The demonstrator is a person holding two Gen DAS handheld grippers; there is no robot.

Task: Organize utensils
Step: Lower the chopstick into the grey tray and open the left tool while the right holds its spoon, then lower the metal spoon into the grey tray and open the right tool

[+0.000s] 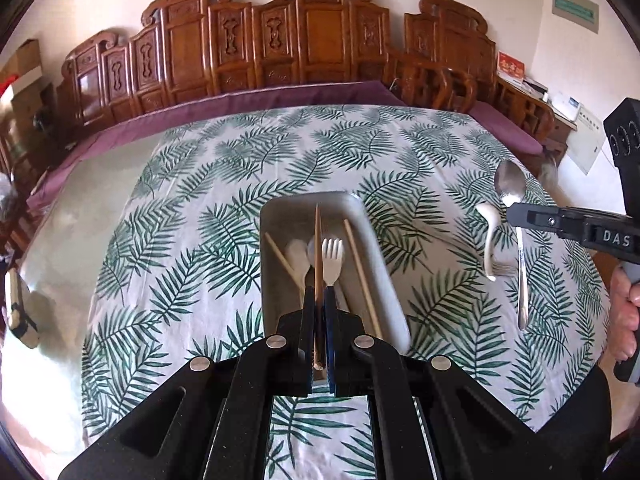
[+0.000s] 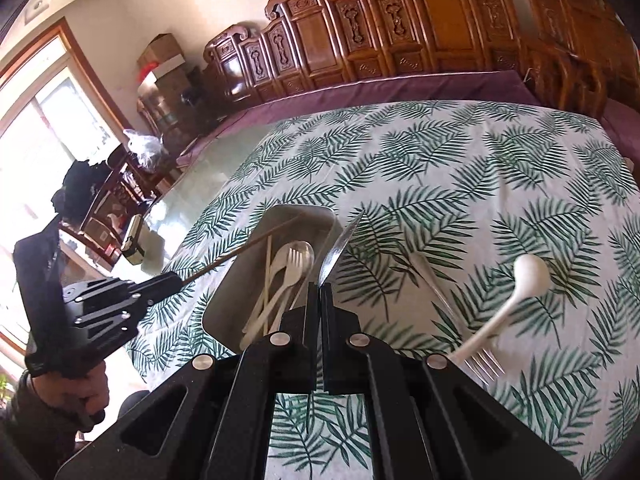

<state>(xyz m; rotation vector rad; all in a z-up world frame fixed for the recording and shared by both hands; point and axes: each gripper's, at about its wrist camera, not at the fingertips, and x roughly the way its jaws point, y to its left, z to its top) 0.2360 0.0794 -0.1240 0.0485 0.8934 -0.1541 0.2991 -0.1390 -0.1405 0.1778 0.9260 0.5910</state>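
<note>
Leaf-print tablecloth [image 1: 224,184], carved wooden bench along the top. Grey metal tray [image 1: 280,216] mid-frame already loaded: white plastic fork [image 1: 332,256], spoons, loose chopsticks. Left gripper [image 1: 319,300] pinching a brown wooden chopstick [image 1: 318,248] over it; right gripper [image 2: 320,288] clamping a steel spoon [image 1: 510,188]. Still out at right: white ladle spoon [image 2: 516,292], metal fork [image 2: 484,364]. Maybe over halfway.

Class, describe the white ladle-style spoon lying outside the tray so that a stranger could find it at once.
Start at the leaf-print tablecloth and find the grey tray of utensils. To its right, on the bare cloth, lies the white spoon, resting across a metal fork. It alone there is white with a deep round bowl and curved handle.
</note>
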